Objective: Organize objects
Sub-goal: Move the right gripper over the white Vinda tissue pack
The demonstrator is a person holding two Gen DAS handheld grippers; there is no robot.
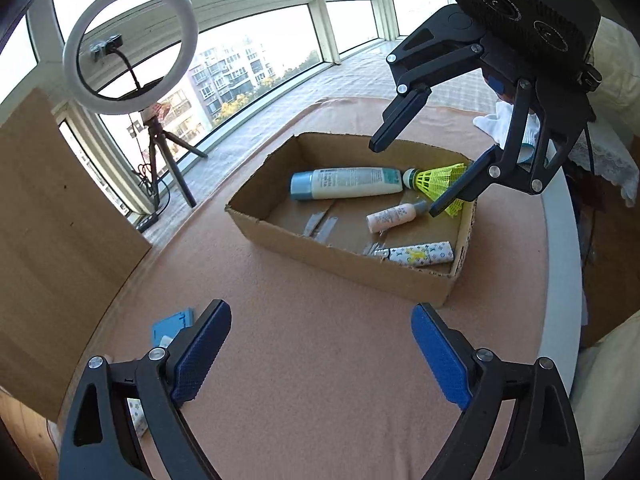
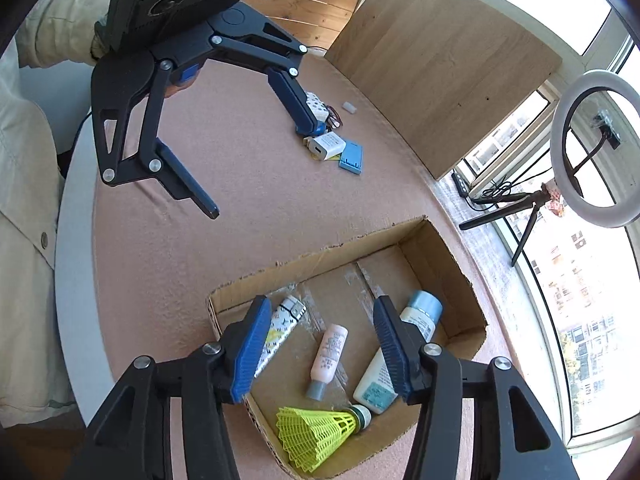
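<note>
Shallow cardboard box (image 1: 352, 268) sits open-topped on a pinkish felt-like table cover (image 1: 304, 360), ragged torn rim all round, tape scraps on its floor. Inside the box: a large white bottle with pale blue cap (image 1: 346, 183) along the far wall, a small pink bottle with grey cap (image 2: 329, 354) mid-floor, a patterned white tube (image 1: 418, 255) against the near wall, and a yellow mesh shuttlecock (image 2: 316, 432) in the corner beyond the pink bottle. Right gripper (image 2: 318, 350) hovers over the box, jaws partway apart, nothing clamped, the shuttlecock loose below. Left gripper (image 1: 320, 352) stands outside the box over bare cover, jaws spread wide and empty; plenty of clear felt between it and the box's near wall. Away from the box, near the left gripper: a white charger block (image 2: 328, 146) and flat blue piece (image 2: 352, 158).
</note>
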